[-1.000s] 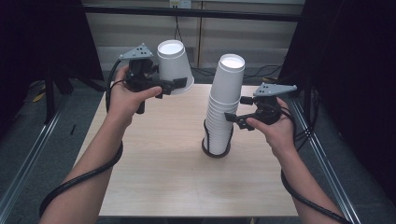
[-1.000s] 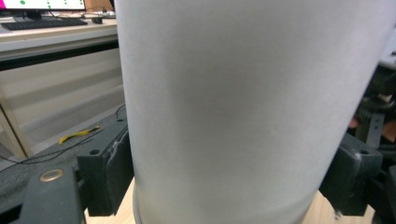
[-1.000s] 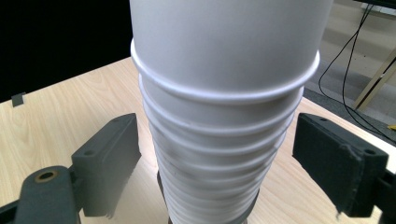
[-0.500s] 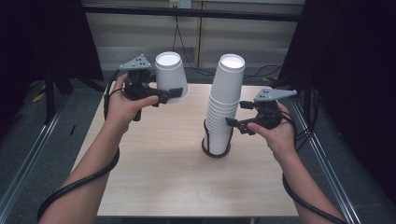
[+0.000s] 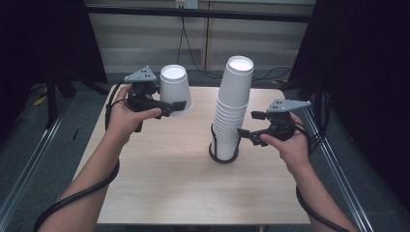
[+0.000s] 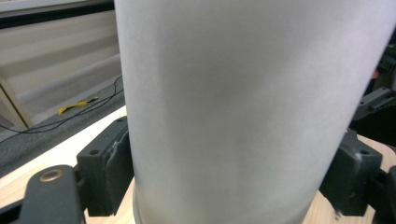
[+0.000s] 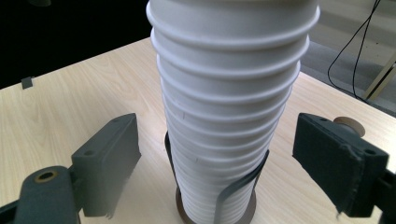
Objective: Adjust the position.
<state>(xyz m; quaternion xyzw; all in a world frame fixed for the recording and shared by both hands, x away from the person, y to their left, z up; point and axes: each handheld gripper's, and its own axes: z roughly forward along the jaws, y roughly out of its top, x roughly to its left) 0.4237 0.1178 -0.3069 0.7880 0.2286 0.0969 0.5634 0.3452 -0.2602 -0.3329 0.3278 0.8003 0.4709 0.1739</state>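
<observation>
- Your left gripper (image 5: 169,104) is clamped on a single white cup (image 5: 174,89), which sits upside down with its closed base facing up.
- In the left gripper view the cup (image 6: 243,107) stands between the two black pads (image 6: 109,170), and both pads press against its wall.
- The cup is at the far left part of the table (image 5: 164,193), low over the wood; you cannot tell from the high view whether its rim touches the surface.
- Compared with a second ago, your left hand has brought the cup lower and nearer the tabletop.
- The stack (image 5: 231,108) of white cups stands upside down near the middle of the table, well apart from the single cup.
- The stack sits in a dark holder (image 5: 223,155) with a round base and thin curved uprights that hug its lowest cups.
- Your right gripper (image 5: 247,126) is at the right side of the stack, level with its lower half.
- In the right gripper view its pads (image 7: 112,161) are spread wide on either side of the stack (image 7: 229,112), with clear gaps between them and the cups, so nothing is gripped there.
- The holder (image 7: 245,184) shows in that view too, its uprights against the bottom cups.
- A cable trails from each gripper back along your forearm.
</observation>
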